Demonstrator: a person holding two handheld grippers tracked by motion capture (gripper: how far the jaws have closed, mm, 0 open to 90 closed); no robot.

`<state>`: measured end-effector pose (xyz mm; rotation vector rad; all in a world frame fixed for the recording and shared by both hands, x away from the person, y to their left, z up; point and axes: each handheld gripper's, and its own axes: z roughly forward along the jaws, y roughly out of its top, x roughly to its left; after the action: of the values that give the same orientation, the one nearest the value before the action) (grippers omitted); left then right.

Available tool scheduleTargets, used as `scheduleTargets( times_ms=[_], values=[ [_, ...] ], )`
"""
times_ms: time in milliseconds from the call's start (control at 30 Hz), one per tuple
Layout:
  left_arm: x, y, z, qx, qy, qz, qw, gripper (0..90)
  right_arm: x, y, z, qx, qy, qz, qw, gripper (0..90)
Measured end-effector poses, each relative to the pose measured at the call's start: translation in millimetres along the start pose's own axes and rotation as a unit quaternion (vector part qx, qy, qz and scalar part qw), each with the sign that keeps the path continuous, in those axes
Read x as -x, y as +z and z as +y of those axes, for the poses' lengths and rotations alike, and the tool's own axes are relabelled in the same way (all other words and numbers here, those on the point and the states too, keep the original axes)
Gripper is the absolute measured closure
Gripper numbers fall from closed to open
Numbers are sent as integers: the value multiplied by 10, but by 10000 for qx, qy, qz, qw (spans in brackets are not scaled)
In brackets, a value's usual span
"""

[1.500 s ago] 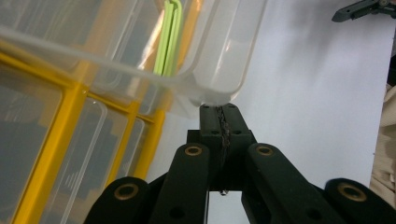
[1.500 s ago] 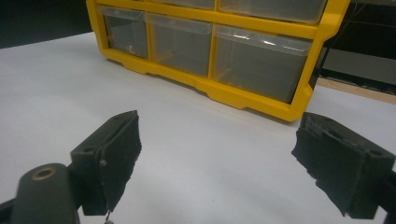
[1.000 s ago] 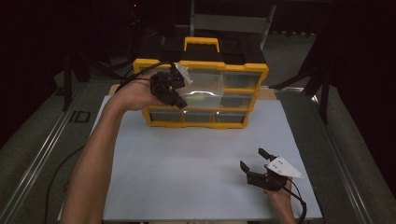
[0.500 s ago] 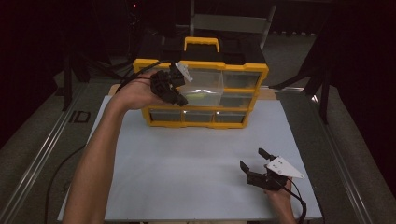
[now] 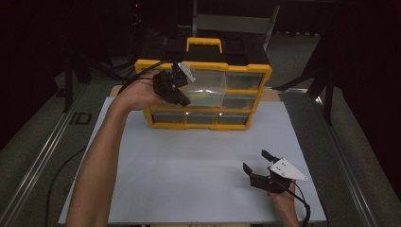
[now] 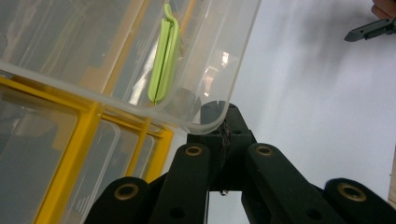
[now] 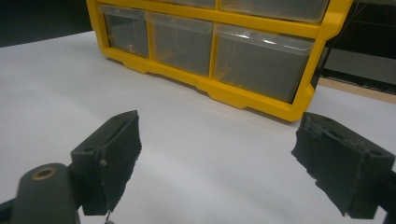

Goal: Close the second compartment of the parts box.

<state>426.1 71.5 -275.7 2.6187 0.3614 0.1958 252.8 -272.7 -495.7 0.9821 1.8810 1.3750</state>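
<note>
The left gripper [image 5: 182, 97] is clamped on the lip of a clear drawer [image 6: 140, 60], drawn partly out of the yellow cabinet [image 5: 246, 71] at the worktop's [image 5: 189, 156] far edge, probably to reach the green clip [image 6: 163, 56] inside; the right gripper [image 5: 257, 165] waits near the front right corner, jaws apart, empty.

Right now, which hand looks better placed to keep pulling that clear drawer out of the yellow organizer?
The left. Its left gripper is shut on the clear drawer's rim at the yellow organizer. The right gripper hovers open above the white table, well short of it.
</note>
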Motion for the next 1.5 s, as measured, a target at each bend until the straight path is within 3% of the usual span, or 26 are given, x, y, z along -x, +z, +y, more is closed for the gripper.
scheduleTargets(
  times_ms=[333, 467, 1000, 1200, 1500],
  values=[
    [-9, 3, 12, -53, 21, 34, 10000, 900, 0, 3, 1, 3, -8, 8, 10000, 141],
    [-36, -27, 15, 92, -122, 73, 9999, 900, -2, 8, 1, -4, -8, 11, 10000, 141],
    [-95, 21, 43, 90, -221, 198, 9995, 900, 3, 4, 3, 2, -15, 9, 10000, 141],
    [-119, 54, 51, 38, -281, 102, 9995, 900, 4, 7, 1, -9, -9, 16, 10000, 141],
    [-131, 70, 70, 105, -280, 150, 9994, 900, 6, 7, 0, -9, -15, 14, 10000, 141]
  ],
)
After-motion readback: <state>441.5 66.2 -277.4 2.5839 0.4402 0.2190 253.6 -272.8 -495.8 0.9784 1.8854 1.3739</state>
